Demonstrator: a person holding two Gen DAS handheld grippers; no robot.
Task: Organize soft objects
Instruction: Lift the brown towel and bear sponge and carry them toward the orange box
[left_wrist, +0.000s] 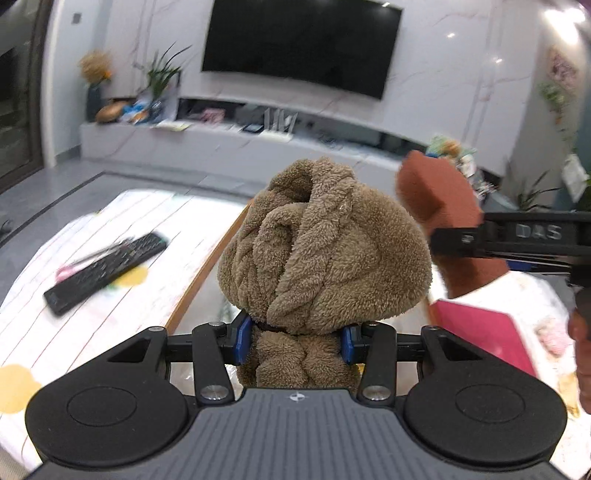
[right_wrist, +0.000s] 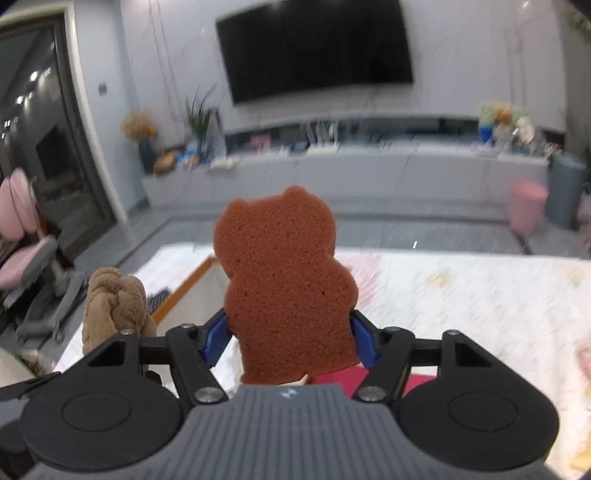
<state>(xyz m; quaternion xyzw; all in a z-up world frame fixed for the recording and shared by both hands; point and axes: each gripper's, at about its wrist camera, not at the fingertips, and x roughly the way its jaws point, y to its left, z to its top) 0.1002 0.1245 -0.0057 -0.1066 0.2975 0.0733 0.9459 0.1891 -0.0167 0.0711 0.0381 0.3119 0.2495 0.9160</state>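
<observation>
The left hand-held gripper (left_wrist: 295, 341) has its blue pads pressed on the narrow lower part of a bunched brown towel (left_wrist: 325, 254), whose fluffy bulk bulges up above the jaws, clear of the tabletop (left_wrist: 92, 314). The right hand-held gripper (right_wrist: 290, 338) is clamped, jaws fairly wide, on the lower sides of a rust-brown bear-shaped sponge (right_wrist: 284, 284), held upright and lifted off the surface. In the left view the sponge (left_wrist: 439, 206) shows just to the right of the towel, with the right gripper's black arm across it; in the right view the towel (right_wrist: 118, 302) sits low at the left. On the white patterned tabletop lie a black remote (left_wrist: 107, 271) at left and a pink box (left_wrist: 484, 339) below the sponge. A wall-mounted TV (left_wrist: 301, 46) hangs behind.
</observation>
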